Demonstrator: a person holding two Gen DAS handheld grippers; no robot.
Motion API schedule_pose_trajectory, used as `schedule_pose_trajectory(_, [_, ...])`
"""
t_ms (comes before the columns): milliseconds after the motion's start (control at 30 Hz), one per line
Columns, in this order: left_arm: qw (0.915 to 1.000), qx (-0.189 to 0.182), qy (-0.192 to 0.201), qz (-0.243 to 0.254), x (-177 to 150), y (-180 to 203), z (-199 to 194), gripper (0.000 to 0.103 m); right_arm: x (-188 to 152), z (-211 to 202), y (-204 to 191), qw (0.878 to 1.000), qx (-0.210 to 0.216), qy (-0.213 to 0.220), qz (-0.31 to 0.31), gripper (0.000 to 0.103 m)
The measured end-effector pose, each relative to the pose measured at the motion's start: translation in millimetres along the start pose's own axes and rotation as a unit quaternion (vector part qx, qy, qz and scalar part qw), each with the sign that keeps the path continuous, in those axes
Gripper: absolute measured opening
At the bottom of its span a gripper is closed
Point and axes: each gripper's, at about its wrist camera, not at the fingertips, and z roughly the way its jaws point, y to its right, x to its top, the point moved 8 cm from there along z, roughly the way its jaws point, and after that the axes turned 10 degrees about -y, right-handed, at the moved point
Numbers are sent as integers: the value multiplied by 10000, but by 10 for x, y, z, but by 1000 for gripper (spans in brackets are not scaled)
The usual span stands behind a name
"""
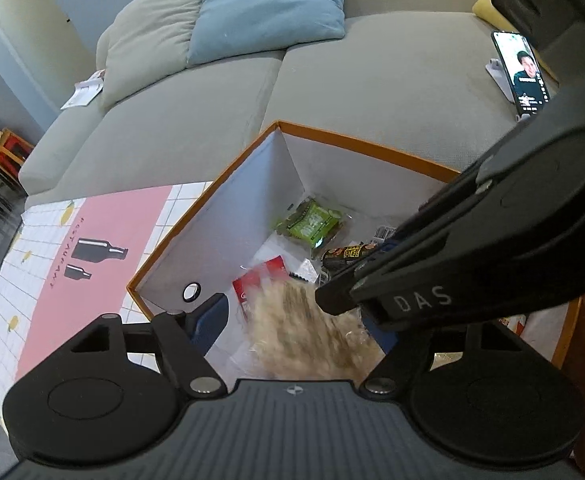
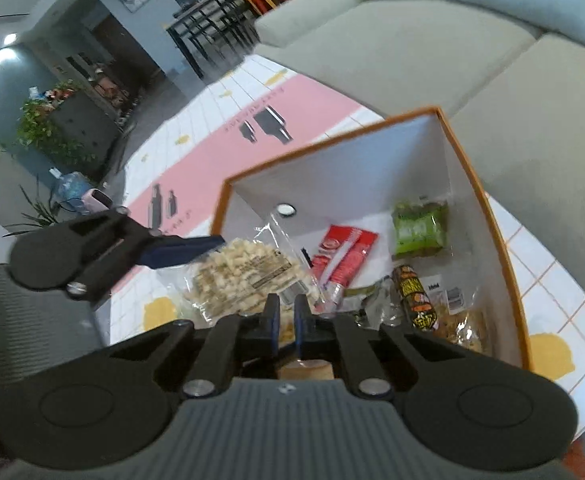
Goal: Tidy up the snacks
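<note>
Inside the orange-rimmed box on the counter, which wears a pink and white cloth, near the edge facing the sofa, your snacks lie loose: a green packet in the far corner, a red packet, a dark sausage stick. Your right gripper has its jaws together, pinching the clear bag of pale puffed snack over the box. Your left gripper stands wide apart, its fingers either side of that bag, not pressing.
</note>
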Motion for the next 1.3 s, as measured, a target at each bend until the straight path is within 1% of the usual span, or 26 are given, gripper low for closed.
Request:
schedule_pose_trajectory(100, [10000,-25,-25,-51,-17,-14,10,89,6,41,24,9999,64,-30,75,4])
schedule_pose_trajectory(200, [9998,-68,27,-194,-41,-49,-47,89,8,32,29,10000,-36,-26,36,5])
schedule_pose_trajectory(300, [9984,-115,68,-548,-90,-140,-146,88,22,-34,18,9998,-199,48,17,7])
schedule_pose_trajectory(367, [9959,-106,77,-894,-130,-242,-236,86,29,-111,-5,9994,-308,136,-5,9])
schedule_pose_trajectory(433, [9927,-49,129,-1200,-171,-345,-348,85,36,-215,-47,9986,-462,262,-44,10])
schedule_pose_trajectory(467, [9906,0,161,-1362,-197,-401,-420,85,38,-268,-70,9981,-523,326,-77,11])
schedule_pose_trajectory(533, [9863,88,255,-1625,-242,-498,-575,84,32,-384,-153,9969,-627,451,-177,20])
schedule_pose_trajectory(567, [9837,135,322,-1765,-272,-546,-677,84,23,-458,-213,9958,-706,534,-254,30])
schedule_pose_trajectory(600, [9814,180,380,-1874,-293,-592,-763,84,13,-514,-268,9947,-769,605,-325,35])
schedule_pose_trajectory(733, [9700,456,590,-2315,-412,-737,-1190,84,-73,-785,-545,9885,-977,920,-698,45])
schedule_pose_trajectory(767, [9665,539,641,-2426,-458,-753,-1311,84,-110,-862,-630,9865,-1009,1015,-791,50])
schedule_pose_trajectory(833, [9610,659,727,-2587,-539,-770,-1493,84,-171,-973,-761,9834,-1066,1150,-910,53])
schedule_pose_trajectory(967, [9499,950,953,-2821,-740,-771,-1821,84,-358,-1186,-1010,9742,-1313,1456,-1120,61])
schedule_pose_trajectory(1033, [9444,1222,1062,-2863,-847,-754,-1948,84,-473,-1287,-1102,9673,-1468,1712,-1161,61])
schedule_pose_trajectory(1067, [9403,1417,1083,-2900,-905,-749,-2003,84,-532,-1323,-1141,9637,-1562,1800,-1201,62])
schedule_pose_trajectory(1133, [9331,1725,1126,-2946,-1007,-739,-2067,85,-655,-1353,-1216,9581,-1694,1888,-1333,64])
schedule_pose_trajectory(1200, [9300,1838,1140,-2972,-1109,-710,-2116,85,-788,-1357,-1275,9552,-1756,1907,-1429,70])
schedule_pose_trajectory(1300, [9266,1856,1067,-3091,-1270,-660,-2112,85,-974,-1382,-1322,9513,-1826,2019,-1445,73])
